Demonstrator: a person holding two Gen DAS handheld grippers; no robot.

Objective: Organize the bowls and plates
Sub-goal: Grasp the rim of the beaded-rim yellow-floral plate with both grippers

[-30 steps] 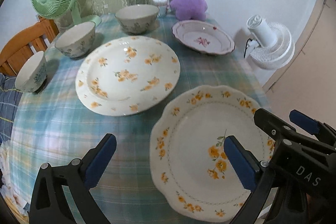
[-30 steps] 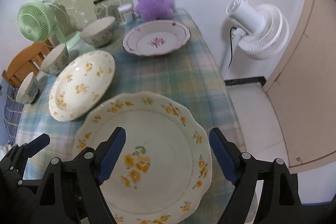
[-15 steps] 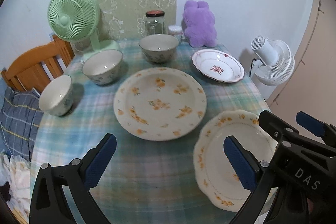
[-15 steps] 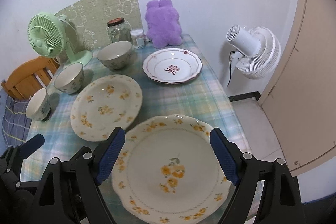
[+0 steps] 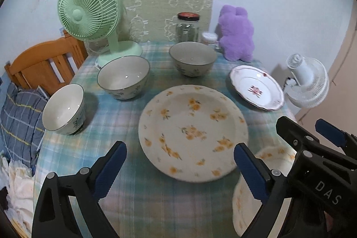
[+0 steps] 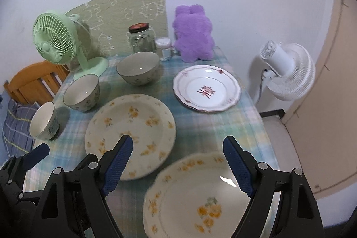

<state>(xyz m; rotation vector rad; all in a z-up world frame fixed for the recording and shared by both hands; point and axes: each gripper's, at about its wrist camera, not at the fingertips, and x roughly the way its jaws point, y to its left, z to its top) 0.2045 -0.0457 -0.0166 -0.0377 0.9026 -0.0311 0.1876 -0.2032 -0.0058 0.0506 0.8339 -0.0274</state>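
Left wrist view — left claw (image 5: 178, 167) wide but closing, right claw (image 6: 178, 163) open, both empty. Nothing stacked: three bowls (image 5: 123, 77) far left, three plates (image 5: 193, 132) spread singly across bench (image 5: 125, 122) — sorting all left.

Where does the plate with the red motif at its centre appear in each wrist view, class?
Left wrist view: the red-motif plate lies right of centre, on the table's right edge, beyond the round yellow-flowered plate.
Right wrist view: it sits near the middle, slightly right.
Shared landmark: the purple plush toy stands just behind it.
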